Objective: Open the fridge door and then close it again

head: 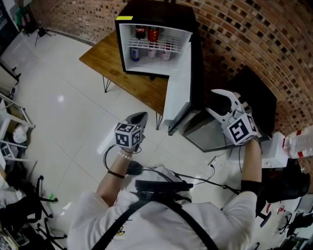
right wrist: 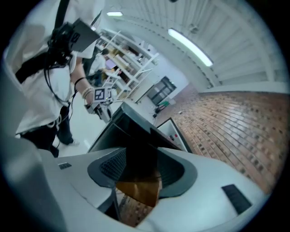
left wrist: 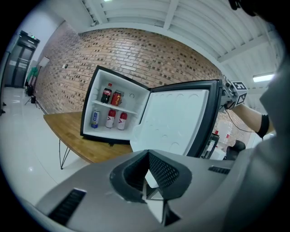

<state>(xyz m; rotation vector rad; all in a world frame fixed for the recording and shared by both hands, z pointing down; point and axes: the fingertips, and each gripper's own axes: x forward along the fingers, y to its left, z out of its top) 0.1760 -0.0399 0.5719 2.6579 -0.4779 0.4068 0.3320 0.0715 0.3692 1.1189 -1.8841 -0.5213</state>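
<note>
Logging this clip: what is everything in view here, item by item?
fridge: one, black, open, on the table
door: one, white inside, swung wide
table: one, wooden with thin dark legs, by the brick wall
bottle: one, dark, upper shelf
can: one, red, upper shelf beside the bottle
lower-shelf drinks: three, one blue-and-white and two red-and-white, in a row
brick wall: one, red-brown, behind the fridge
floor: white, glossy
left gripper: one, grey, shut and empty, short of the fridge
right gripper: one, white, jaws around the door's outer edge
</note>
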